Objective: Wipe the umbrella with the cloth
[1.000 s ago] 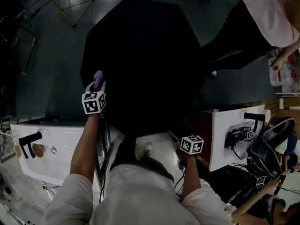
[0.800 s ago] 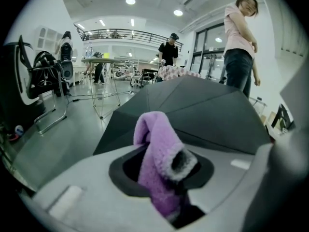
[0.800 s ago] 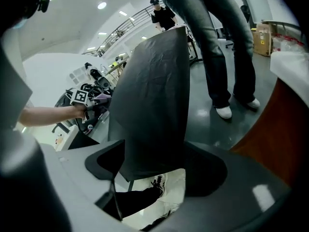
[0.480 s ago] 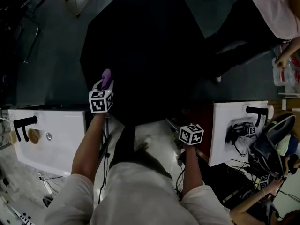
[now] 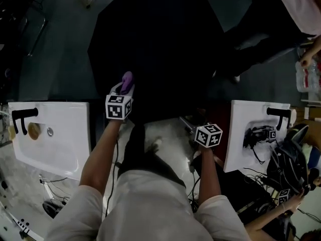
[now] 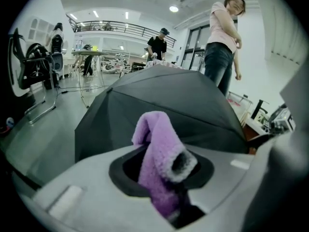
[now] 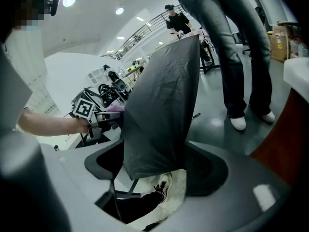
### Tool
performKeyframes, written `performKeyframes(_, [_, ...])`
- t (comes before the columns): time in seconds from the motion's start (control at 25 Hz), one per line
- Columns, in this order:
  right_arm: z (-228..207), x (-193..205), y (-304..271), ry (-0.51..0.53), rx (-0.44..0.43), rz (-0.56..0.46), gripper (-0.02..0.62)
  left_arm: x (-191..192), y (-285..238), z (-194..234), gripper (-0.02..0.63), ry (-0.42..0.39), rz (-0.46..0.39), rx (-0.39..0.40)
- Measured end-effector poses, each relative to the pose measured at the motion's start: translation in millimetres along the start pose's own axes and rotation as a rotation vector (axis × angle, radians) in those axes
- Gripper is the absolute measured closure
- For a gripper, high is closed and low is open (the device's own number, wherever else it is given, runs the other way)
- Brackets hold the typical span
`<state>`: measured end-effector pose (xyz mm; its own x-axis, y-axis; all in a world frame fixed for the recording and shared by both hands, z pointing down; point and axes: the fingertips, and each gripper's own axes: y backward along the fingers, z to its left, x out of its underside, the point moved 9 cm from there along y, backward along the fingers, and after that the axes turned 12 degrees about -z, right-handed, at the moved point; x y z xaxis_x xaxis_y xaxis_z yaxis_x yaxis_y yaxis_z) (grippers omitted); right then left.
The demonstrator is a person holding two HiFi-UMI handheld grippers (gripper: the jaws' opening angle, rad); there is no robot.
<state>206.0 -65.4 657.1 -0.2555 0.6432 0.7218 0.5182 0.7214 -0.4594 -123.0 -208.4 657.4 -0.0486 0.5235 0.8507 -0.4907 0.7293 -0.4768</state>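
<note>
One open black umbrella [image 5: 155, 49] fills the upper centre of the head view, with its near edge clamped between the jaws of the right gripper [image 5: 197, 127]. At the canopy's lower left, the left gripper [image 5: 124, 88] is clenched on a purple cloth [image 5: 128, 79].

One umbrella [image 5: 155, 49], one cloth [image 5: 127, 81], two hand-held grippers [image 5: 124, 88] [image 5: 193, 127] and two white sinks [image 5: 65, 134] [image 5: 241, 149] show.
</note>
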Motion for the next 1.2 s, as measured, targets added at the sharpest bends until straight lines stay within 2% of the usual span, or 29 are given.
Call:
performKeyframes(0.72, [1.2, 12.7, 6.5, 0.036, -0.043, -0.055, 0.21, 78.0, 39.7, -69.0, 0.485, 0.047, 0.031, 0.086])
performKeyframes(1.2, [-0.5, 18.6, 7.7, 0.069, -0.067, -0.083, 0.21, 155.4, 42.0, -126.7, 0.486, 0.046, 0.153, 0.19])
